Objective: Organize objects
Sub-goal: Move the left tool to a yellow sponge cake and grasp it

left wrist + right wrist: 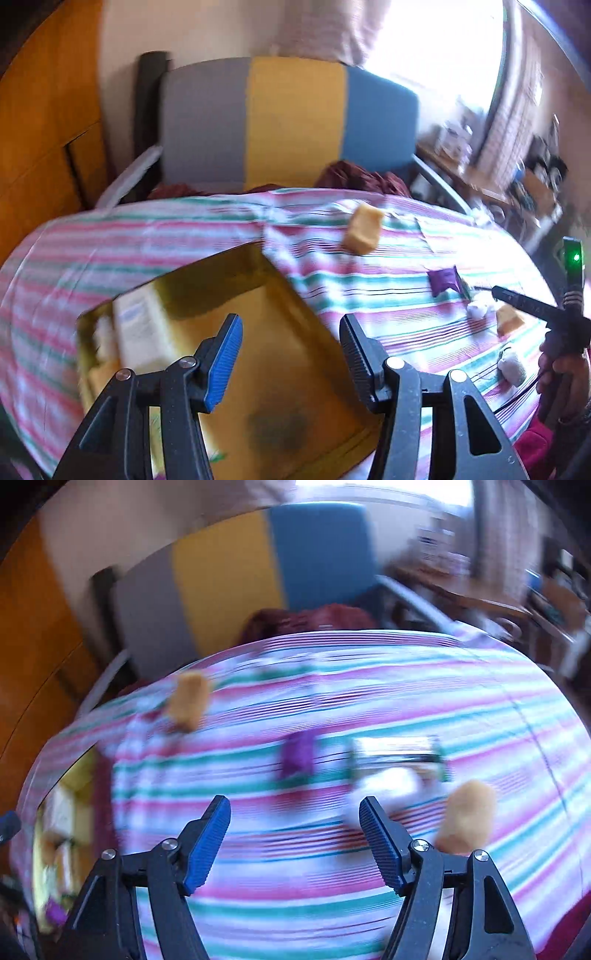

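Observation:
My left gripper (290, 319) is open with nothing between its fingers and hangs over an open yellow box (280, 354) that holds a cream carton (142, 332). On the striped cloth (369, 295) lie a yellow block (364, 229), a purple packet (445, 280), a small white lump (478, 308) and a second yellow block (509, 319). My right gripper (294, 800) is open and empty above the cloth. The right wrist view is blurred; a purple packet (297, 760), a shiny packet (397, 753), a white lump (388, 782) and a yellow block (469, 819) lie ahead of it.
A chair (288, 122) with grey, yellow and blue panels stands behind the table with dark red cloth (362, 177) on its seat. A wooden door (44, 129) is at left, cluttered shelves (532, 177) at right. A hand (561, 369) is at the right edge.

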`<state>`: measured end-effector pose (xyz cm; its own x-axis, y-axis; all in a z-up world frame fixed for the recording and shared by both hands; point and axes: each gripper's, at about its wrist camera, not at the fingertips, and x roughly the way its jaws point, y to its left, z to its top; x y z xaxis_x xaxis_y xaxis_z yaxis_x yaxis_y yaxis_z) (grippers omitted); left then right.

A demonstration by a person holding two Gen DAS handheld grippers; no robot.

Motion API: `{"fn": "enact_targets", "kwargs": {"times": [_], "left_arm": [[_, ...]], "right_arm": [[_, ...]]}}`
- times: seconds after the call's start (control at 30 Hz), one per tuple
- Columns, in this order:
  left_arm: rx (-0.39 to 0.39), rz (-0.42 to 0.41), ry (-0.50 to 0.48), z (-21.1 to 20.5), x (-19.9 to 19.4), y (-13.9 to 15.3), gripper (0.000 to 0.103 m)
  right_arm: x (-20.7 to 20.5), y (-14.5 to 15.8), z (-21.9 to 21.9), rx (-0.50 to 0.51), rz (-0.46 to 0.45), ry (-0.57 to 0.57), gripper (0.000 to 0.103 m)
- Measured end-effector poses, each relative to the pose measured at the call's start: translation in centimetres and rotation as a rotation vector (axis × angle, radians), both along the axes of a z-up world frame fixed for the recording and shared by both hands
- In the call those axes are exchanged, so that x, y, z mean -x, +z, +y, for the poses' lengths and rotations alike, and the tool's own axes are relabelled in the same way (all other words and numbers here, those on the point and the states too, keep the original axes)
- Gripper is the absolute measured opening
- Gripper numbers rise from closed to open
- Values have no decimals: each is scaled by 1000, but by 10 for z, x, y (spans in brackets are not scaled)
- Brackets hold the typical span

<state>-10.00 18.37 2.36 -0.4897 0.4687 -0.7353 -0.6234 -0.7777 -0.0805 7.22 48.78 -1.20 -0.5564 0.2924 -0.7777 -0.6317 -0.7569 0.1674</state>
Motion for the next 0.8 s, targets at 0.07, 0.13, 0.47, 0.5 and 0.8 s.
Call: {"fn": "enact_targets", "kwargs": {"times": [0.07, 0.13, 0.47, 0.5, 0.8], "left_arm": [[30, 6, -45, 33, 5, 0, 55], [60, 16, -91, 65, 10, -3, 56], [159, -11, -167, 188, 57, -40, 82], [170, -13, -161, 197, 63, -44, 82], [245, -31, -146, 249, 105, -90, 85]], "right_arm": [[-13, -5, 22, 11, 13, -78, 73], [-26, -9, 38, 29, 50, -145, 73], [-40, -19, 63, 152, 112, -220, 74], [-39, -20, 62, 157, 112, -213, 74], [-41, -24, 64, 206, 132, -214, 75]]}}
